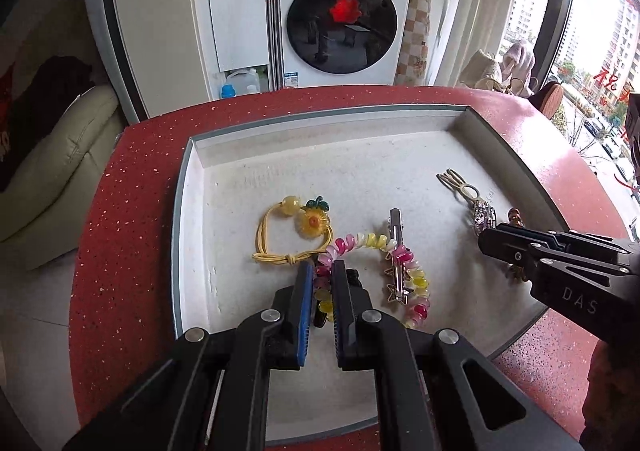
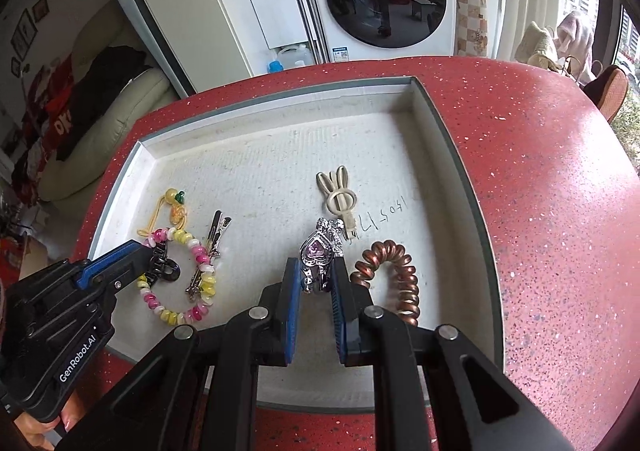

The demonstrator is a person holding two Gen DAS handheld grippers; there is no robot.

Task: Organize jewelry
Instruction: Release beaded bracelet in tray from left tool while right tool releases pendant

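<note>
I have both grippers low over the tray (image 1: 192, 187), which sits on a red speckled table (image 1: 132, 179). The tray's raised walls close in the far side and right side; the far half of its white floor is bare, and that is the open room I have. The table's round edge drops off just beyond the tray on the left.

My left gripper (image 1: 322, 283) is closed on the pink-and-yellow coil band (image 1: 416, 283) near the tray's front, with a black clip (image 2: 166, 269) right at its fingertips; whether the pads also catch that clip I cannot tell. My right gripper (image 2: 316, 283) is clamped on the silver heart clip (image 2: 318, 257), right of middle.

A yellow hair tie (image 1: 276, 247) with a sunflower charm lies just left of the coil band, touching it. A silver star clip (image 1: 396, 275) lies across the band's loop. The cream rabbit clip (image 2: 338, 195) sits just beyond the heart clip, touching its far end, and a copper coil band (image 2: 394, 275) lies just right of my right gripper, near the right wall.

Behind the table stand a washing machine (image 1: 344, 11), a red-handled mop (image 1: 274, 19), a cream sofa (image 1: 60, 171) on the left and windows (image 1: 592, 51) on the right.
</note>
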